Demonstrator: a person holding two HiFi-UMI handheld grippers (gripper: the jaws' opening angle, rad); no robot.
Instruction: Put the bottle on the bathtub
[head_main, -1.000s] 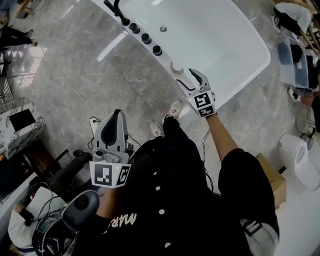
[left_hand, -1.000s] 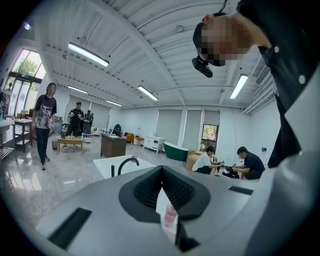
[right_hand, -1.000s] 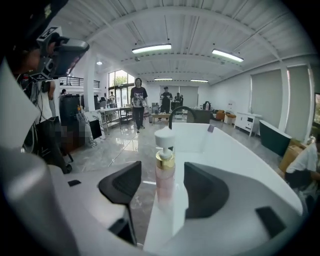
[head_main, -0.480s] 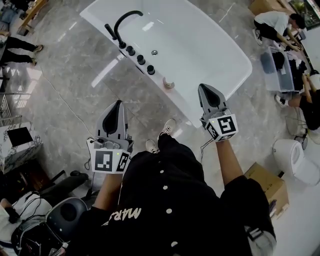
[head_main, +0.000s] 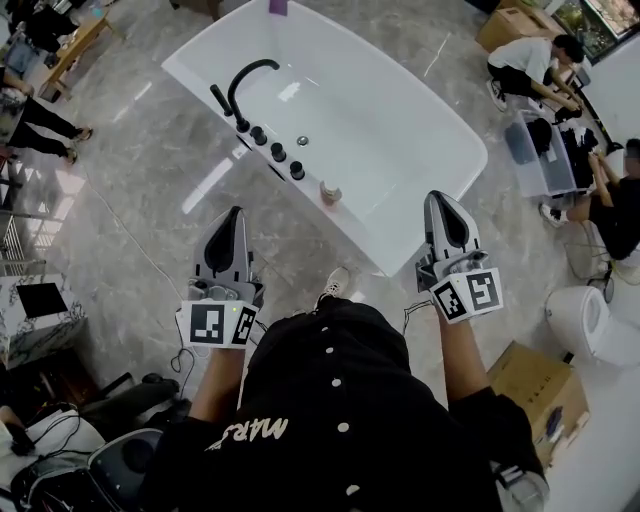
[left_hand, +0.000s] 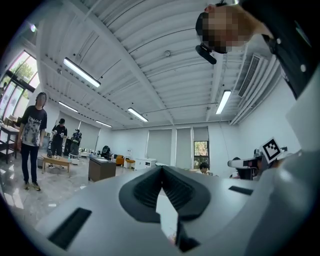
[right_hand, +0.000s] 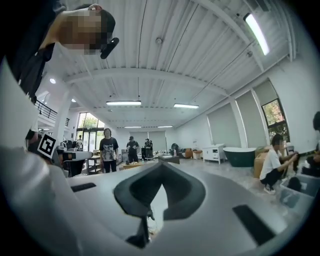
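Note:
A small tan bottle (head_main: 329, 192) stands upright on the near rim of the white bathtub (head_main: 430, 120), just right of a row of black knobs (head_main: 276, 153) and a black faucet (head_main: 243, 84). Neither gripper touches it. My left gripper (head_main: 236, 212) is held over the floor, left of the tub, jaws together with nothing between them. My right gripper (head_main: 437, 197) sits by the tub's near right corner, also shut and empty. In both gripper views the grippers (left_hand: 161, 169) (right_hand: 161, 165) point out into the room at the ceiling, and the tub and bottle are out of sight.
Grey marble floor surrounds the tub. People crouch by a plastic bin (head_main: 535, 160) at the right. A white toilet (head_main: 590, 320) and a cardboard box (head_main: 525, 375) stand at the lower right. A dark chair (head_main: 130, 455) and cables lie at the lower left.
My right gripper, open beside the bottle a second ago, has drawn back from the rim and shut. The bottle stays on the rim, and the view has backed away from the tub.

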